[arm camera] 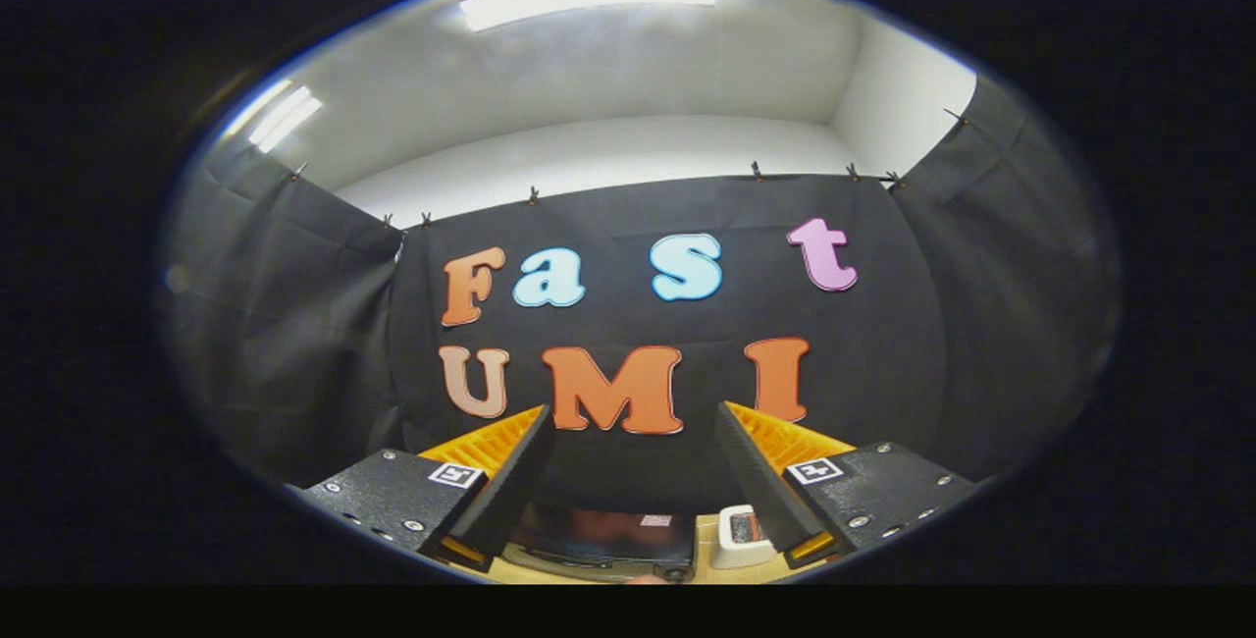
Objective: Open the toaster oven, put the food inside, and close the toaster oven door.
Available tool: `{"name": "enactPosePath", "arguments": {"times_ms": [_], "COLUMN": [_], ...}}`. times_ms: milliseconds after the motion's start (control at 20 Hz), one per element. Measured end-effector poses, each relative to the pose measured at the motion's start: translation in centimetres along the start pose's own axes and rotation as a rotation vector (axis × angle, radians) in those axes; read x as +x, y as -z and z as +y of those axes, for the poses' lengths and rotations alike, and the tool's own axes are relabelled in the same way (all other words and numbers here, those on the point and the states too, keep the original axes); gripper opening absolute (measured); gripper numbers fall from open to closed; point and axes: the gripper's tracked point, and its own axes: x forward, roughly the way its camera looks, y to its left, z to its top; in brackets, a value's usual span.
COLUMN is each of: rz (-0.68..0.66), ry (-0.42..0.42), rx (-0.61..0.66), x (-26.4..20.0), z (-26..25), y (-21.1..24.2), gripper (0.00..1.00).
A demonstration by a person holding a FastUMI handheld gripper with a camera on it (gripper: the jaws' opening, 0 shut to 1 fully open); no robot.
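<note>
Claw [628, 442] spread wide, nothing between its fingers [510, 491], raised and facing the booth's black cloth wall [942, 363]. Toaster oven [603, 545] sits low between the fingers, just its dark top and front showing, on a light wood tabletop [705, 550]. Small white device [741, 535] just beside the oven, next to the right finger. White ceiling with lights [589, 2] above the cloth.

Gripper [628, 461] raised, pointing level ahead; fingers [515, 481] spread wide apart, nothing held between them.
</note>
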Motion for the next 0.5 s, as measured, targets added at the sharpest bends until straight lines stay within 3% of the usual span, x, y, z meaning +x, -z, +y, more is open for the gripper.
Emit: {"name": "enactPosePath", "arguments": {"times_ms": [500], "rz": [-0.026], "ry": [0.005], "rx": [-0.042], "x": [-0.06], "z": [-0.07], "y": [-0.26], "gripper": [0.97]}}
